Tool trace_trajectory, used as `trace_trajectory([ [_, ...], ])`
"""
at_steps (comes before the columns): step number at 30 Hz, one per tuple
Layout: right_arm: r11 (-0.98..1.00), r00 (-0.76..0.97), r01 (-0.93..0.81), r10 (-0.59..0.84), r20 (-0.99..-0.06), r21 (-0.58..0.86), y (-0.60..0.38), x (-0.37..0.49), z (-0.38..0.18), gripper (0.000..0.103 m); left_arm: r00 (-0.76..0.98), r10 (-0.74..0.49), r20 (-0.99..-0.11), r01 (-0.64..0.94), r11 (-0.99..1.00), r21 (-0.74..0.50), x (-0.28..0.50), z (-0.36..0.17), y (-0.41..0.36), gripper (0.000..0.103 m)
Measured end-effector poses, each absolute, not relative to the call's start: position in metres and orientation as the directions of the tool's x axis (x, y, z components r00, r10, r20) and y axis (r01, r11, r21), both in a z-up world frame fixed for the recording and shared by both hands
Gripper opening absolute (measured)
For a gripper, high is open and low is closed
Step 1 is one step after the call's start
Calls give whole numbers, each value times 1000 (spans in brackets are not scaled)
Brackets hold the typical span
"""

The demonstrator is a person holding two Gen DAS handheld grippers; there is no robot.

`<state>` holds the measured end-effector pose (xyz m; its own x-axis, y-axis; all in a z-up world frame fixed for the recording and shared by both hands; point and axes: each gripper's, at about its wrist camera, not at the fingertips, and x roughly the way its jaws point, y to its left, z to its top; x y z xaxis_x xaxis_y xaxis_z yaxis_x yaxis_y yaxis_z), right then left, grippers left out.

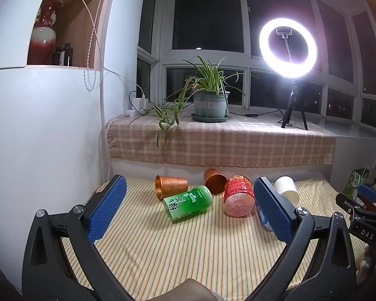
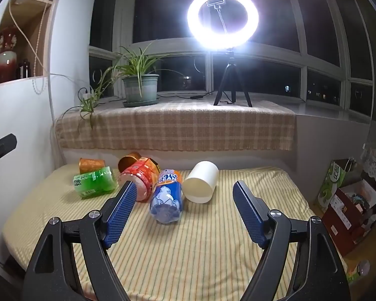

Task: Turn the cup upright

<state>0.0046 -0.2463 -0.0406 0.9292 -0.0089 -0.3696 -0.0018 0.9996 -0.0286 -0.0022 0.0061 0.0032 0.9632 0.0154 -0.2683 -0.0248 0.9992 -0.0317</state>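
Note:
Several cups lie on their sides on a striped yellow cloth (image 1: 188, 250). From left: a copper cup (image 1: 170, 185), a green cup (image 1: 188, 203), a second copper cup (image 1: 214, 180), a red cup (image 1: 238, 195) and a white cup (image 1: 287, 188). The right wrist view also shows a blue cup (image 2: 166, 195) between the red cup (image 2: 140, 175) and the white cup (image 2: 200, 181), plus the green cup (image 2: 94, 181). My left gripper (image 1: 188, 195) is open and empty, short of the green and red cups. My right gripper (image 2: 183, 195) is open and empty, short of the blue and white cups.
A raised ledge with a checked cloth (image 1: 220, 140) stands behind the cups, bearing a potted plant (image 1: 209, 100) and a ring light on a tripod (image 1: 288, 47). A white wall (image 1: 50, 138) is at the left. Boxes and bags (image 2: 346, 200) stand at the right.

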Motion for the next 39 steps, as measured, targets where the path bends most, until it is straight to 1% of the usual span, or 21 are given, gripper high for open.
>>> trace_trajectory([
  [39, 999, 927, -13, 0, -375, -33, -240, 6, -42, 79, 964, 19, -265, -30, 999, -38, -4, 3, 11, 103],
])
